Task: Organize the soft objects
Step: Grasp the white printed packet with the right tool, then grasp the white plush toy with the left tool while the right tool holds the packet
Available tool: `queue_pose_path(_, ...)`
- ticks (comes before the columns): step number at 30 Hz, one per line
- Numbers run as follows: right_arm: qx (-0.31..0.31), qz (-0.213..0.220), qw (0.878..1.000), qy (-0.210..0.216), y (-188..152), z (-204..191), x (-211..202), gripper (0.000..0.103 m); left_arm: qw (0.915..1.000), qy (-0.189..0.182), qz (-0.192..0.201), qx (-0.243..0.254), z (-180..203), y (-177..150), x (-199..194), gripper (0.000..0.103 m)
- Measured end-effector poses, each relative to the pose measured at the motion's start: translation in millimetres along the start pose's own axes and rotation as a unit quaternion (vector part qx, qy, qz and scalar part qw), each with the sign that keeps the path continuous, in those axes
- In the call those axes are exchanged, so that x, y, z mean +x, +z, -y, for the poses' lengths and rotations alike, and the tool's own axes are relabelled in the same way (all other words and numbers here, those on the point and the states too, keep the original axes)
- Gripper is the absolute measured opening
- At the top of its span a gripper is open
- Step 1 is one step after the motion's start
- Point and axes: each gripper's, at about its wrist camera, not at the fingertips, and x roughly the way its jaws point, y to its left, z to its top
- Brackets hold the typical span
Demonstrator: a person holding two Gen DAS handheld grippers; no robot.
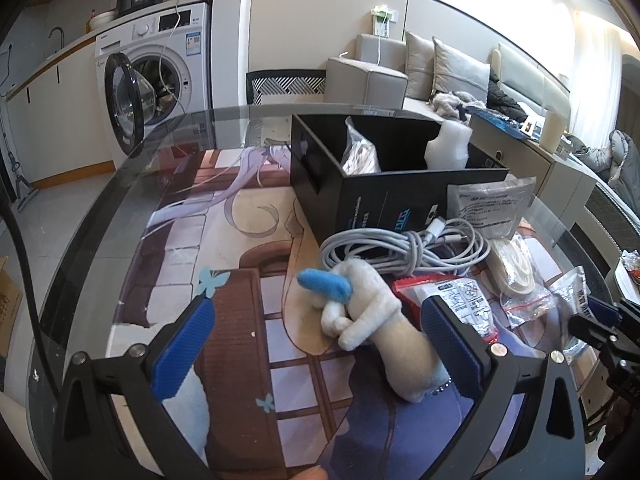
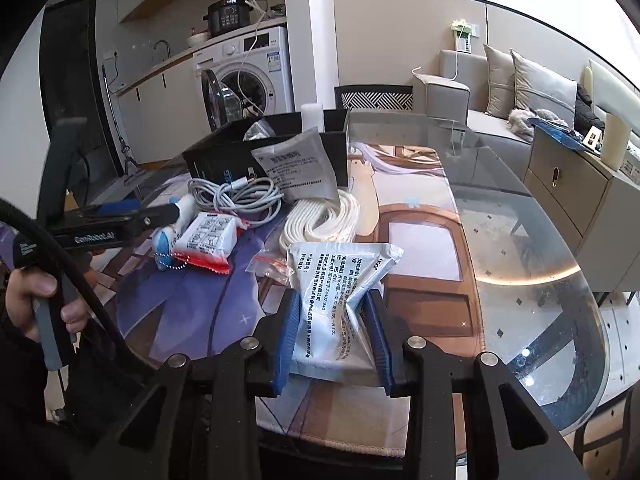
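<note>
1. Left wrist view: the left gripper [image 1: 320,340] stood with its blue pads wide apart over the printed mat [image 1: 240,248], clamping nothing.
2. Between those pads lay a white plush toy [image 1: 372,316] with a blue tip, resting on the mat; the right-hand pad was close beside its lower end, though contact could not be told.
3. Just beyond the toy sat a coiled grey cable [image 1: 408,248], and behind that an open black box [image 1: 384,176] holding a clear bag and a piece of white foam.
4. A red-and-white packet [image 1: 448,292] lay to the right of the toy, near a coil of flat white cord [image 1: 516,272].
5. Right wrist view: the right gripper [image 2: 334,332] had its blue pads pressed in on a white printed pouch [image 2: 336,284], which creased between them; its far end stuck out past the fingertips.
6. From this side the plush toy [image 2: 172,232] lay far left on the mat beside the red-and-white packet [image 2: 208,240], with the left gripper [image 2: 132,216] reaching over it.
7. A grey foil pouch [image 2: 296,168] leaned against the black box [image 2: 224,160].
8. All of it sat on a round glass table [image 2: 540,240].
</note>
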Motion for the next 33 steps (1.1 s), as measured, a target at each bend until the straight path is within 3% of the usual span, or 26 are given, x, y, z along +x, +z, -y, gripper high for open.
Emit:
queue_pose_path(8,0.003,0.02,1.0,0.001,3,2,-7,0.034,0.998,-0.035,-0.035,-0.039,-7,2,12,0.099)
queue_pose_path(14,0.003,0.026,1.0,0.002,4,2,-6,0.034,0.9962,-0.067,-0.046,-0.033,-1,1,15,0.076)
queue_pose_path(19,0.0,0.027,1.0,0.004,4,1,-7,0.034,0.9935,-0.098,-0.049,-0.03,4,0,14,0.041)
queue_pose_path(22,0.0,0.03,1.0,0.004,4,0,-8,0.034,0.9934,-0.103,-0.045,-0.022,9,-1,11,0.032)
queue_pose_path(33,-0.003,0.044,0.999,0.009,8,-2,-14,0.034,0.9942,-0.103,-0.017,-0.025,2,2,-10,0.03)
